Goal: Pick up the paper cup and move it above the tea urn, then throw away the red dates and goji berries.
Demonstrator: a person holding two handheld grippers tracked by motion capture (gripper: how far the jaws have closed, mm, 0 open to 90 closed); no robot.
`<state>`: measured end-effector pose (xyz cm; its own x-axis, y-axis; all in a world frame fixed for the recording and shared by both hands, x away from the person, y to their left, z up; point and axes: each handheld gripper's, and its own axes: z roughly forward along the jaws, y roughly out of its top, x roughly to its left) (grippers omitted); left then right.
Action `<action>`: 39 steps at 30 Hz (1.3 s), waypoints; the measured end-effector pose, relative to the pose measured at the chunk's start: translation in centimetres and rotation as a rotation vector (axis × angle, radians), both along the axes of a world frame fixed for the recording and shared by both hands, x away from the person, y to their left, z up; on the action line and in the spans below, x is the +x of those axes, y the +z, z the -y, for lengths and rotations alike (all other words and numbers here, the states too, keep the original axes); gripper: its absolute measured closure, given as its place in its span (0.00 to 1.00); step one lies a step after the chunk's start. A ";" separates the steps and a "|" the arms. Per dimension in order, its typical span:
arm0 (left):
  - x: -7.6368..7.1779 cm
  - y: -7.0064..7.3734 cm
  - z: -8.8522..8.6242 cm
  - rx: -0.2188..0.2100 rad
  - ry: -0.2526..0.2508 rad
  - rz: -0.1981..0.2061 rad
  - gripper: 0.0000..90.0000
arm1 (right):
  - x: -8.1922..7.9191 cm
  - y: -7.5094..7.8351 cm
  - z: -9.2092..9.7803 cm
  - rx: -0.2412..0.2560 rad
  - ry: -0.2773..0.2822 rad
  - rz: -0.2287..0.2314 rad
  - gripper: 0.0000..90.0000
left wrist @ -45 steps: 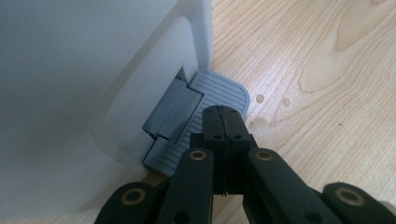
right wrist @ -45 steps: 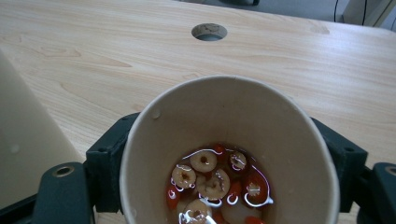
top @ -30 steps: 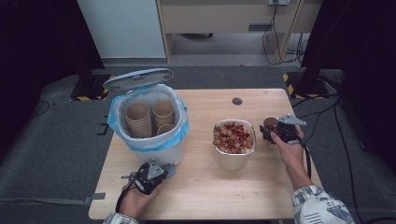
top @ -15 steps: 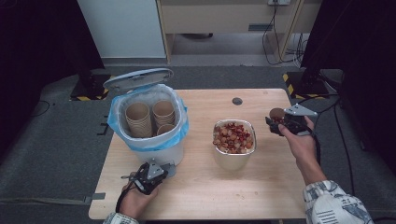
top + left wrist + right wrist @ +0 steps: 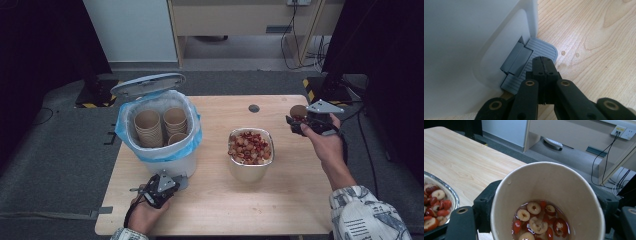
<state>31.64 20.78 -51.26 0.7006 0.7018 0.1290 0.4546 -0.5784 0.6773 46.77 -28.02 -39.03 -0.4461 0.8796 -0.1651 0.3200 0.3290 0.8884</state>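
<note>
A white pedal bin (image 5: 167,162) with a blue liner stands at the table's left, its lid (image 5: 147,84) raised. Stacks of paper cups (image 5: 148,125) sit inside it. My left gripper (image 5: 169,182) is shut with nothing in it, and its tips (image 5: 544,60) rest on the bin's grey pedal (image 5: 541,48). At the table's right edge my right gripper (image 5: 301,123) is shut on a paper cup (image 5: 298,111), held above the table. That cup (image 5: 549,182) holds sliced red dates (image 5: 536,220) in a little liquid, and black fingers (image 5: 484,205) clamp its sides.
A metal container (image 5: 250,170) full of red date slices stands mid-table, between the bin and the held cup; its rim (image 5: 451,192) lies to the cup's lower left. A small dark disc (image 5: 254,108) sits near the far edge. Desk legs and cables lie beyond the table.
My right gripper has carried the paper cup up and toward the far right, away from the metal container. The left gripper has stayed on the pedal.
</note>
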 end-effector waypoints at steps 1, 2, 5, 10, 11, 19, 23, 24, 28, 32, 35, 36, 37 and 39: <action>0.0 0.0 0.0 0.000 0.000 0.000 1.00 | 0.0 0.1 0.0 -0.005 0.002 0.001 0.28; 0.0 0.0 0.0 -0.001 0.000 0.000 1.00 | 0.1 0.3 -0.1 -0.006 0.003 0.004 0.28; 0.0 0.0 0.0 -0.001 -0.001 -0.001 1.00 | 0.3 0.8 -0.5 -0.014 0.007 0.009 0.28; 0.0 0.0 0.0 -0.001 0.000 -0.001 1.00 | 0.6 1.5 -0.9 -0.026 0.019 0.016 0.28; 0.0 0.0 0.0 0.000 0.000 0.000 1.00 | 0.7 1.7 -1.0 -0.027 0.021 0.017 0.28; 0.0 0.0 0.0 -0.002 0.000 -0.001 1.00 | 0.9 2.5 -1.4 -0.039 0.032 0.024 0.28; 0.0 0.0 0.0 -0.002 0.000 0.000 1.00 | 1.0 2.7 -1.5 -0.042 0.035 0.026 0.28; 0.0 0.0 0.0 -0.001 0.000 0.000 1.00 | 1.1 2.9 -1.6 -0.043 0.037 0.029 0.28; 0.0 0.0 0.0 -0.002 0.000 0.000 1.00 | 1.2 3.1 -1.7 -0.043 0.039 0.031 0.28; 0.0 0.0 0.0 -0.002 0.000 -0.001 1.00 | 1.4 3.5 -2.4 -0.037 0.045 0.039 0.28; 0.0 0.0 0.0 -0.002 0.000 -0.001 1.00 | 1.5 3.8 -3.1 -0.048 0.074 0.042 0.28; 0.0 0.0 0.0 -0.002 0.000 0.000 1.00 | 1.5 3.9 -3.3 -0.054 0.077 0.043 0.28; 0.0 0.0 0.0 -0.001 -0.001 0.000 1.00 | 1.6 4.1 -3.3 -0.058 0.076 0.044 0.28; 0.0 0.0 0.0 -0.002 -0.001 0.000 1.00 | 1.7 4.4 -3.4 -0.057 0.070 0.047 0.28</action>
